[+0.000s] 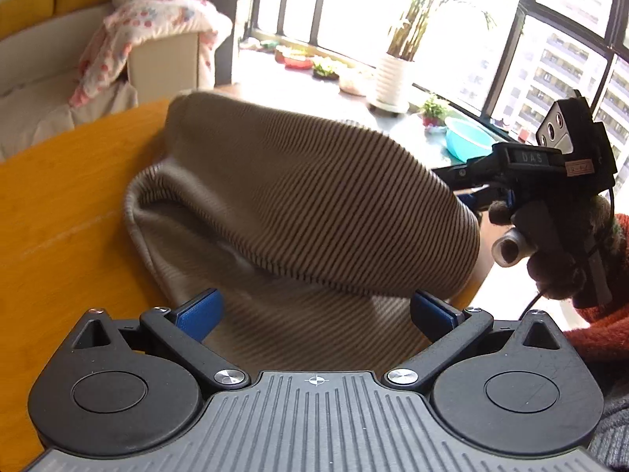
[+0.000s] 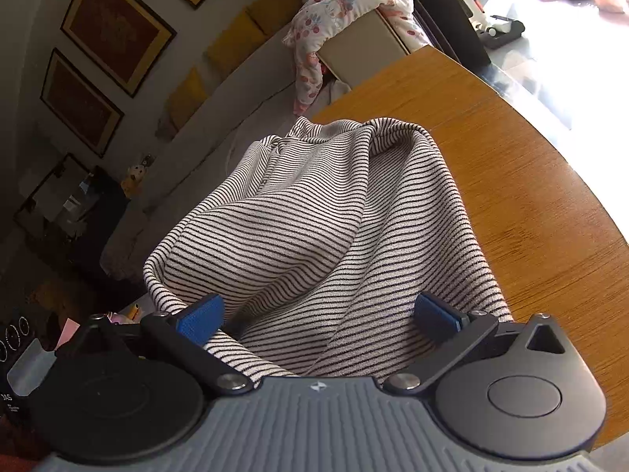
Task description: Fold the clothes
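A beige shirt with thin dark stripes [image 1: 298, 196] lies bunched on the orange wooden table [image 1: 59, 196], one layer folded over another. My left gripper [image 1: 316, 314] is open, its blue pads [image 1: 200, 312] wide apart with cloth lying between them. At the shirt's right edge, a gloved hand holds my right gripper [image 1: 466, 192], which points into the cloth. In the right wrist view the striped shirt [image 2: 314, 228] is heaped in front of the right gripper [image 2: 318, 318], which is open with fabric between its spread blue pads [image 2: 436, 316]. The shirt's collar and sleeves are hidden in the folds.
The table's curved edge [image 2: 550, 149] runs close on the right. Beyond it are a sofa with a floral blanket [image 1: 153, 23], a white potted plant [image 1: 393, 78], a teal bowl [image 1: 468, 141] and large windows. Framed pictures [image 2: 114, 27] hang on the wall.
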### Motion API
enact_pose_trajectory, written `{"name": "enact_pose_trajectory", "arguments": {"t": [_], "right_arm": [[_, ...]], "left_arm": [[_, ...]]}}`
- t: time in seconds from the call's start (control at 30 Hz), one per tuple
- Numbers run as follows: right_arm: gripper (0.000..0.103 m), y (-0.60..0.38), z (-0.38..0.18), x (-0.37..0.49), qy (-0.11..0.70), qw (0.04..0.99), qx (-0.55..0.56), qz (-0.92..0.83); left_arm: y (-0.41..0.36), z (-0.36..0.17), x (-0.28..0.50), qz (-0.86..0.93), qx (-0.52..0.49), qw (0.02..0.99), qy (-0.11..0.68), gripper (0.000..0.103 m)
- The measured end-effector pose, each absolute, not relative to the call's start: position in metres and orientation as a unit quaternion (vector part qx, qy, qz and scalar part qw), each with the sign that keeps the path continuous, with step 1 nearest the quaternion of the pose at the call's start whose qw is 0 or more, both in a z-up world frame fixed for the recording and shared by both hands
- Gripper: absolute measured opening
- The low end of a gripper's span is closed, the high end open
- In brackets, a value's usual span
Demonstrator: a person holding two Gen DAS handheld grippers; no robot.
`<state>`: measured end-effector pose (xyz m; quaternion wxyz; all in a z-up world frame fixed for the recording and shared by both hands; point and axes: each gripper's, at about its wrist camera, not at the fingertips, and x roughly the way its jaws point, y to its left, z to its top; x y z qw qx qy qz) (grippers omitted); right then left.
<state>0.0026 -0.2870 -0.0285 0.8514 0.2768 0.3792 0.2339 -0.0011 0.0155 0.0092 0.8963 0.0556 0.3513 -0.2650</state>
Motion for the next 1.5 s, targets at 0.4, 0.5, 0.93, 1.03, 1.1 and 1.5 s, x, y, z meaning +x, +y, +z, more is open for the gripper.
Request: {"name": "enact_pose_trajectory", "arguments": {"t": [0.4,0.5,0.93,1.03,1.1,1.5], "right_arm": [[0.103,-0.289,-0.034,0.001,0.358,0.852,0.311,0.223],[0.103,-0.283,-0.032,-0.001,0.359,0.859,0.297,0.213],[0.096,-0.161,0.027,-0.003,0.235,0.932,-0.131,0.241],[0.072,-0.115,0.036,0.013,0.179,0.909,-0.257,0.274],[0.071,-0.086,0.031,0.022,0.164,0.878,-0.323,0.313],[0.002,-0.081,0.099,0.103,0.062,0.956,-0.228,0.173]], "left_arm": [[-0.024,0.015,0.046,-0.291,0.139,0.896,0.305,0.047],[0.014,0.036,0.064,-0.252,0.100,0.915,0.299,0.033],[0.201,0.053,0.142,-0.044,-0.095,0.949,0.296,0.011],[0.198,0.047,0.126,-0.069,-0.107,0.946,0.298,0.041],[0.197,0.043,0.118,-0.079,-0.118,0.942,0.305,0.048],[0.158,0.046,0.094,-0.163,-0.081,0.938,0.296,0.096]]}}
